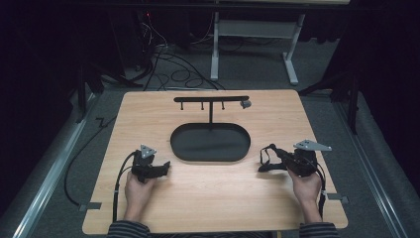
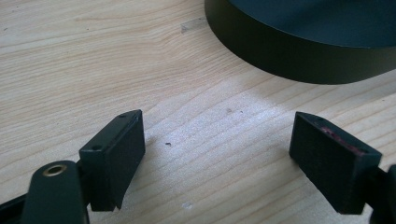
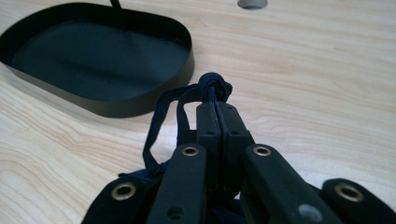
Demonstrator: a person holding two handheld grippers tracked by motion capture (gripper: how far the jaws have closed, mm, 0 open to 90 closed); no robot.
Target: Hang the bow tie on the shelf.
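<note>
Dark strap (image 3: pixel 164 108) is pinched in my right gripper (image 3: pixel 217 105), just right of the oval tray (image 1: pixel 210 155); left gripper (image 2: pixel 217 154) rests spread, empty; next, I'd judge, lifting toward the hook stand (image 1: pixel 211 99).

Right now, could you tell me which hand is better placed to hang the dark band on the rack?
The right. Its gripper is shut on the band, beside the tray under the rack. The left gripper is open with nothing in it.

The high view looks forward and down on the whole wooden table (image 1: pixel 213 193). Both gripper views sit low, close to the black oval tray (image 1: pixel 210 142), which all three views share.
</note>
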